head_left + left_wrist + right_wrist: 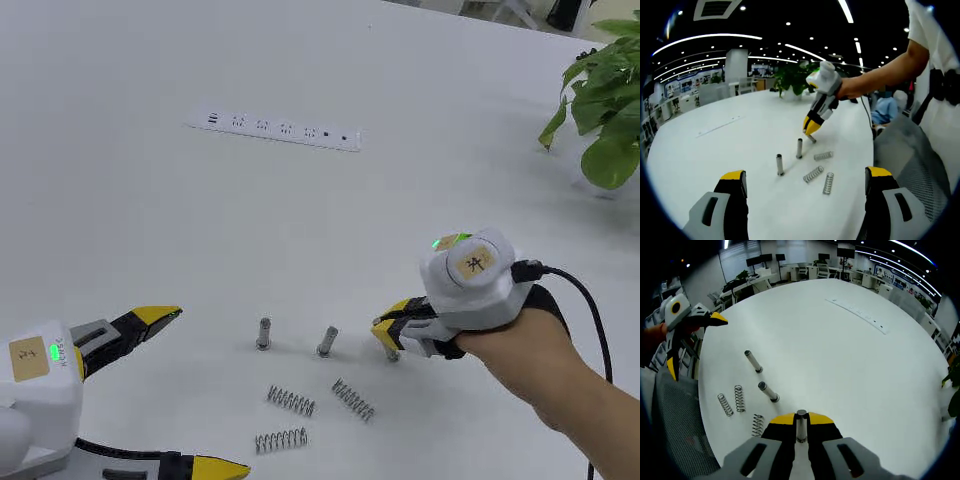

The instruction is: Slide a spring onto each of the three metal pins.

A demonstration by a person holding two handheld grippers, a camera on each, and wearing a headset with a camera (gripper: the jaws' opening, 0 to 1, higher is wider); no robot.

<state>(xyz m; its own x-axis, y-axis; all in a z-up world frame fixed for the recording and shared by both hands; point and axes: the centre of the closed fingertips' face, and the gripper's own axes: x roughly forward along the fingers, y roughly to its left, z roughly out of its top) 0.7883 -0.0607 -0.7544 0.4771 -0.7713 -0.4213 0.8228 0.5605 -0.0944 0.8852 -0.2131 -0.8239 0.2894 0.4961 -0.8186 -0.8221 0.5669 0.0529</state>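
My right claw (387, 334) is clamped on the top of a short grey metal pin (801, 421), whose foot seems to touch the white desk (300, 230) at a slight tilt; my left claw (192, 392) hangs low at the near edge with its yellow-tipped jaws wide apart, holding nothing; the left-hand pin (263, 333) and the middle pin (327, 341) stand upright and bare beside the one I hold; three small coiled wire springs (291, 401) lie flat on the desk just in front of the pins, close together yet apart, none threaded so far; as I judge it, the trouble lies in the springs: they are thin and springy, so a hard pinch from the left claw could squash one or flick it away; reaching in could also knock over the two free pins, which look top-heavy; and if my right grip loosens or twists, the held pin may tip and roll
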